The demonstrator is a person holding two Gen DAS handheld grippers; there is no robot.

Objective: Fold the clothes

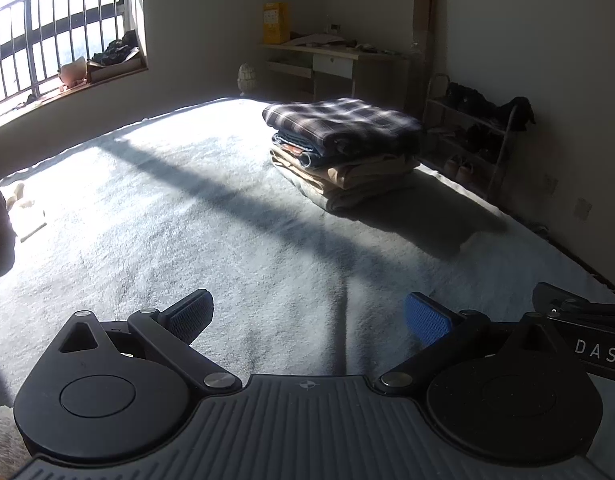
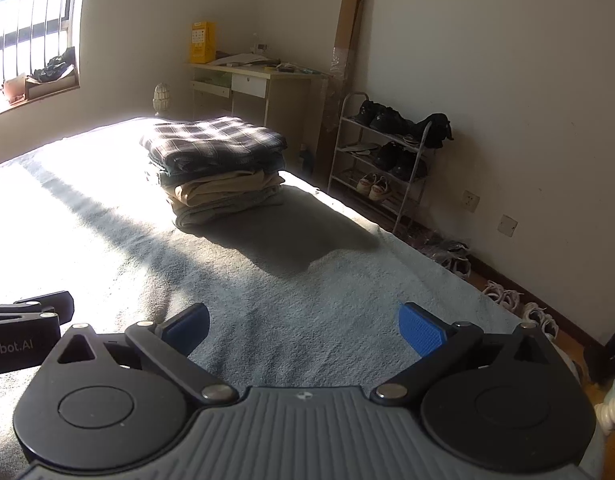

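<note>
Grippers hover side by side over the bed (image 1: 187, 200): left gripper (image 1: 309, 316) and right gripper (image 2: 303, 328) both have jaws spread wide, holding nothing. Folded clothes sit in a stack (image 1: 343, 152), plaid piece (image 2: 211, 138) on top, near the bed's far edge, well apart from both grippers.

A stack of folded clothes (image 2: 213, 168) lies on the bed (image 2: 307, 280) well ahead of my fingers (image 2: 421, 332). Behind it stands a desk (image 2: 259, 84). A shoe rack (image 2: 383, 164) stands to its right, off the bed.
</note>
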